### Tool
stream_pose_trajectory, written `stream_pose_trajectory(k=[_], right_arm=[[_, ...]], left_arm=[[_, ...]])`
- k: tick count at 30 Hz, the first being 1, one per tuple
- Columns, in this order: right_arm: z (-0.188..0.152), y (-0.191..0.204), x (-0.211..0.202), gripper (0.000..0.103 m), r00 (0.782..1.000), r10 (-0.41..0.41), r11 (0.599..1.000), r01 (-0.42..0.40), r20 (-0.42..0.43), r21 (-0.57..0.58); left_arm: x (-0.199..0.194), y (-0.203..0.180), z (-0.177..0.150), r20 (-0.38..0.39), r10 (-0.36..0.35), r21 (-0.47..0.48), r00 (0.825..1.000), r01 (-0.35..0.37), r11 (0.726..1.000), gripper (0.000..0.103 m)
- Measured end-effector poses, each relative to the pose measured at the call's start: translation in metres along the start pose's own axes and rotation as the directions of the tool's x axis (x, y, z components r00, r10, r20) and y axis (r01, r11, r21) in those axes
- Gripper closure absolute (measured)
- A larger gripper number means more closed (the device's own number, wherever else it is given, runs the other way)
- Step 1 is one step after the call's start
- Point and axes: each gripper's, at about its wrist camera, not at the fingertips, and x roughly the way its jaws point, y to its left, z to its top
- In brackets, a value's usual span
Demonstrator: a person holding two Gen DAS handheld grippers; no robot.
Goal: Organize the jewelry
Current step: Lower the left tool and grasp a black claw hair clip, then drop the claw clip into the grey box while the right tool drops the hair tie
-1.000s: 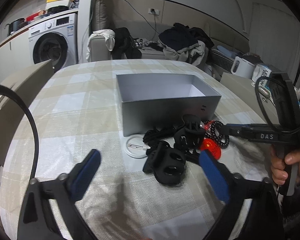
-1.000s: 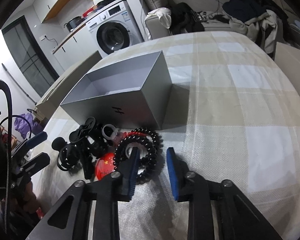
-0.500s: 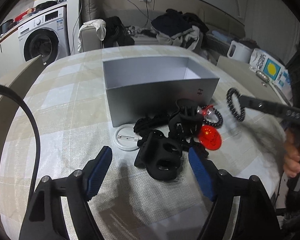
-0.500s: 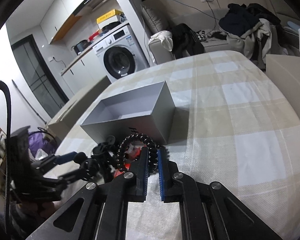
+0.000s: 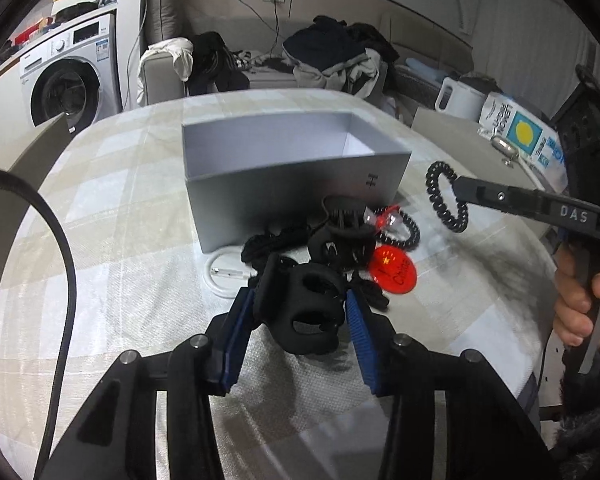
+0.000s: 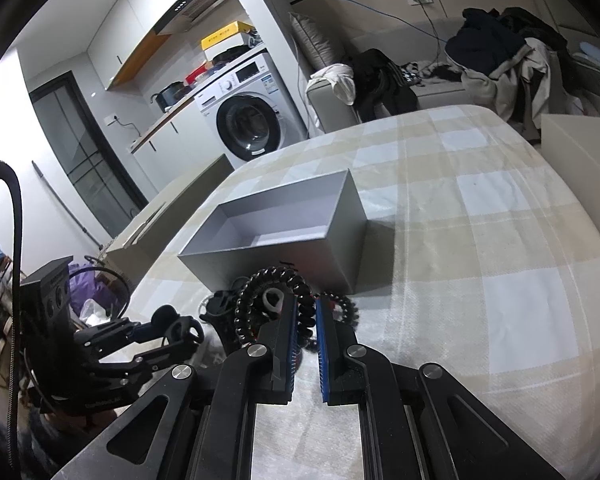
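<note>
A: Biggest first. The bench [image 5: 112,208] under its checked cloth carries 1 grey box [image 5: 284,184], open and with nothing in it that I can see, standing mid-bench toward the far edge.

B: And the jewelry?

A: Piled against the box's near wall. The left tongs [image 5: 300,316] have just been closing and now bracket the black clip [image 5: 304,312], the blue pads at its 2 sides; it is not lifted. The right tongs [image 6: 306,320] are pinched narrow on the black coil bracelet [image 5: 446,196], held up in the air beside the box's right corner.

B: What could go wrong?

A: I'd judge 2 things. The springy coil is caught by 1 strand only, so a quick swing toward the box could flick it free. The clip lies among black cords [image 5: 272,242] by the red badge [image 5: 394,274]; lifting it may drag those along.
</note>
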Motion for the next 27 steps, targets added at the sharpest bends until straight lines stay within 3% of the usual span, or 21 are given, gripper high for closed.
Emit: stream_pose_trajectory(k=[14,27], right_arm=[[0.034,0.012,-0.004,0.095,0.998,-0.013,1.000,0.015,0.054,-0.019],[0.071,0.018,0.000,0.095,0.993,-0.016,1.000,0.015,0.114,0.005]], left_arm=[[-0.022,0.013,0.035,0.159,0.021,-0.068,0.987,-0.011,0.998,0.062],[-0.015,0.025,0.063,0.192,0.044,-0.051,0.980,-0.035,0.998,0.062]])
